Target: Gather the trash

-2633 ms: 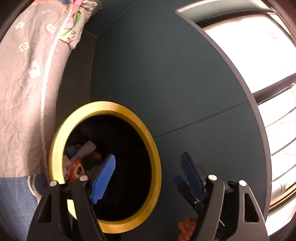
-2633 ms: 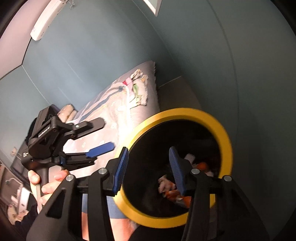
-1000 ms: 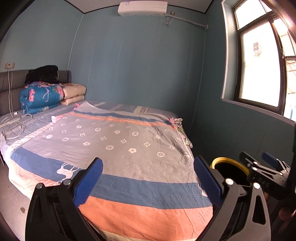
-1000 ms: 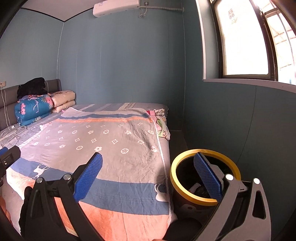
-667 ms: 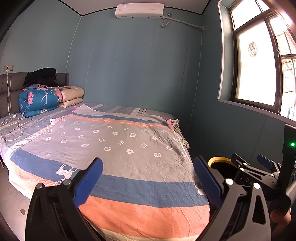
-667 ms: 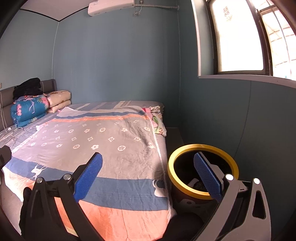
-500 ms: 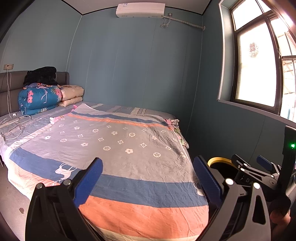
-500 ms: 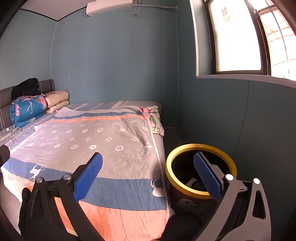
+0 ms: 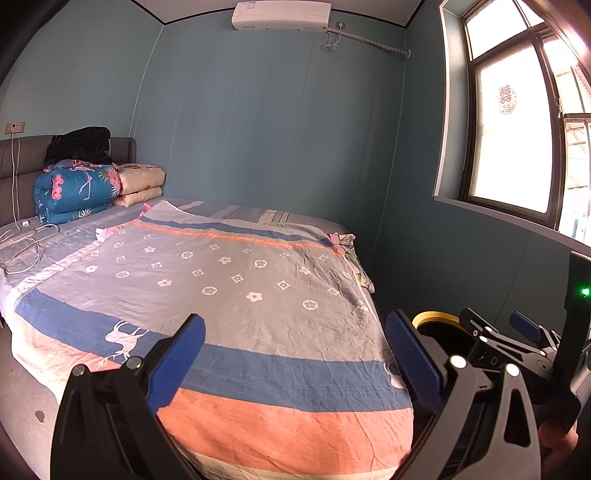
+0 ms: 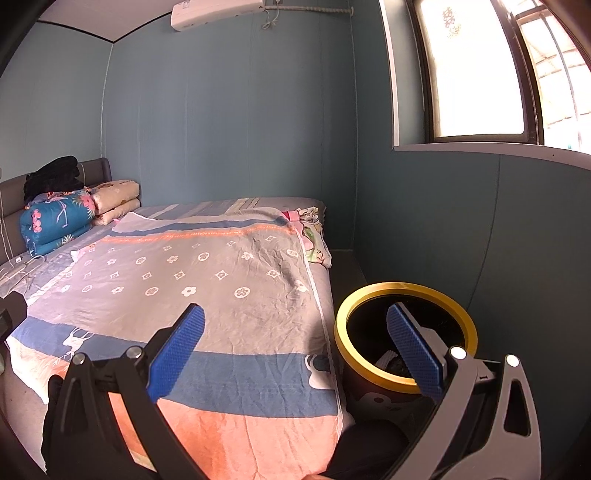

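Both tongs gape wide and empty, the left tongs (image 9: 293, 360) and right tongs (image 10: 295, 350) over the bed (image 10: 229, 266). The yellow-rimmed trash bin (image 10: 369, 295) stands beside the bed, by the wall.

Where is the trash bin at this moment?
In the right wrist view the yellow-rimmed trash bin stands on the floor at lower right, between the bed and the window wall, behind the right gripper.

A home bedroom: a wide bed (image 9: 229, 280) under a patterned sheet, folded quilts (image 9: 77, 190) stacked against a padded headboard (image 9: 26, 155), a wall-mounted air conditioner (image 9: 282, 15) on teal walls, and a sunlit window (image 9: 517, 140).
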A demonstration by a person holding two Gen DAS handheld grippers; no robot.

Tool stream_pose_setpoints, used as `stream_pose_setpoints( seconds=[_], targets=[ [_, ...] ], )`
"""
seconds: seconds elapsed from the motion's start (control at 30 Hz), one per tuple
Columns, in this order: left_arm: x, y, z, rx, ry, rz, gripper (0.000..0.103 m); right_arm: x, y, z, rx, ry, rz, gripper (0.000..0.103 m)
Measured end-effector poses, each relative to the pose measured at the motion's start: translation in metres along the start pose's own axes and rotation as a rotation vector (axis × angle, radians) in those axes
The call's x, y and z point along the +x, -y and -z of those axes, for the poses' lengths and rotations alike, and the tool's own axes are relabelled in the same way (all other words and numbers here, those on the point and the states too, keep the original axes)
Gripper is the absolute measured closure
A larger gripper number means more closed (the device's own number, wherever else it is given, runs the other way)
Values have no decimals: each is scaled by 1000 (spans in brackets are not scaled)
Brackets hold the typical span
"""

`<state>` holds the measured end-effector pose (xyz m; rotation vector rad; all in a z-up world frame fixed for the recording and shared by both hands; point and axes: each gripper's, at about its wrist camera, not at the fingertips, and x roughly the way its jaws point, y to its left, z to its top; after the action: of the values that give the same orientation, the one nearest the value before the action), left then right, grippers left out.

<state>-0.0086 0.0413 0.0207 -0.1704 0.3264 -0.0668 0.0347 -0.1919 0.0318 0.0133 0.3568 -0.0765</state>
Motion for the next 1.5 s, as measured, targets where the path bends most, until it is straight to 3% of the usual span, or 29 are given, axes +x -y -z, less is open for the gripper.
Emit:
stream_pose_setpoints(
  seconds=[1.5],
  targets=[
    [15,1,8,8,-40,19,8,16,-2,14,32,-65,6,8]
  ],
)
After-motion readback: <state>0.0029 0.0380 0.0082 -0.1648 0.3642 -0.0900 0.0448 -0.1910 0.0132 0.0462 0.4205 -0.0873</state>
